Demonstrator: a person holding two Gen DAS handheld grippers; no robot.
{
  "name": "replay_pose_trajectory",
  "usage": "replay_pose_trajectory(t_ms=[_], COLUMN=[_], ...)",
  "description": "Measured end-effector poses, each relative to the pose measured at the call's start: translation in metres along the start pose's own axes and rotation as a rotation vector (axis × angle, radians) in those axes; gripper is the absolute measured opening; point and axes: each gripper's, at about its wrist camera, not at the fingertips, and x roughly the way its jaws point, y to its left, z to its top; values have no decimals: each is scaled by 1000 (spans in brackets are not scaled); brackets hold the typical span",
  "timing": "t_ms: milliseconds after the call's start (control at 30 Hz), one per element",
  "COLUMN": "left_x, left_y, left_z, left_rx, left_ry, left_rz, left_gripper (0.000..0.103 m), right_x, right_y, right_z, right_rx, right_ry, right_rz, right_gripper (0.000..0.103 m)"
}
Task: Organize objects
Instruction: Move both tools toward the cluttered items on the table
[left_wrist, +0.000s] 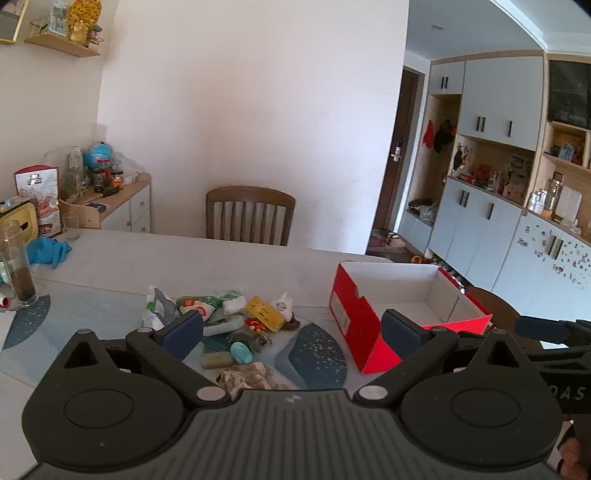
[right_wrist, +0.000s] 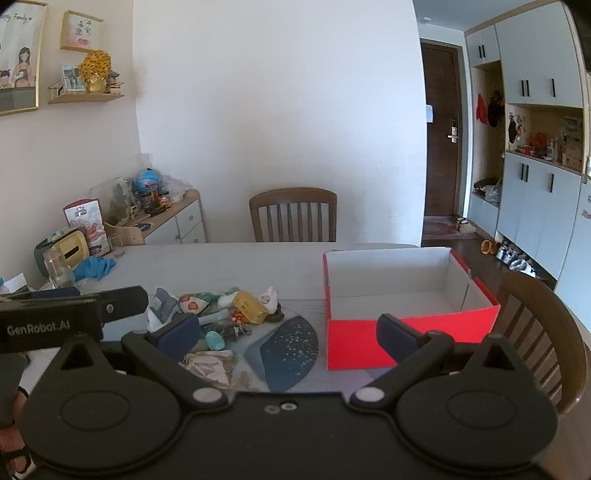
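A heap of small objects (left_wrist: 236, 325) lies on the white table (left_wrist: 184, 254): a yellow box (left_wrist: 264, 314), a teal oval soap (left_wrist: 241, 351), a grey-green bar (left_wrist: 216, 360), crumpled wrappers and packets. An open red shoebox (left_wrist: 369, 332) with a white, bare inside stands to the right of the heap. My left gripper (left_wrist: 291, 328) is open and empty, above the table's near edge between heap and box. My right gripper (right_wrist: 288, 332) is open and empty, in front of the shoebox (right_wrist: 406, 336), with the heap (right_wrist: 229, 314) to its left.
A dark blue placemat (left_wrist: 317, 354) lies between heap and box. A glass jar (left_wrist: 18, 266), a blue cloth (left_wrist: 48, 251) and a yellow tissue box (left_wrist: 20, 221) sit at the table's left. Wooden chairs stand at the far side (left_wrist: 251, 218) and at the right (right_wrist: 539, 332).
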Motion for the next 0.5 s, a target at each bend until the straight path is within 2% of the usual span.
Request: replay_pose_trajectory(t_ms=[333, 500], left_x=[20, 43], left_y=[17, 38], left_z=[5, 3], left_rx=[14, 16], left_ry=[12, 64], left_rz=[11, -15], left_gripper=[103, 103], right_x=[15, 36], right_y=[10, 21], right_z=[1, 2], right_rx=[-16, -21], right_ry=[11, 54], right_rz=[30, 46], right_gripper=[102, 101])
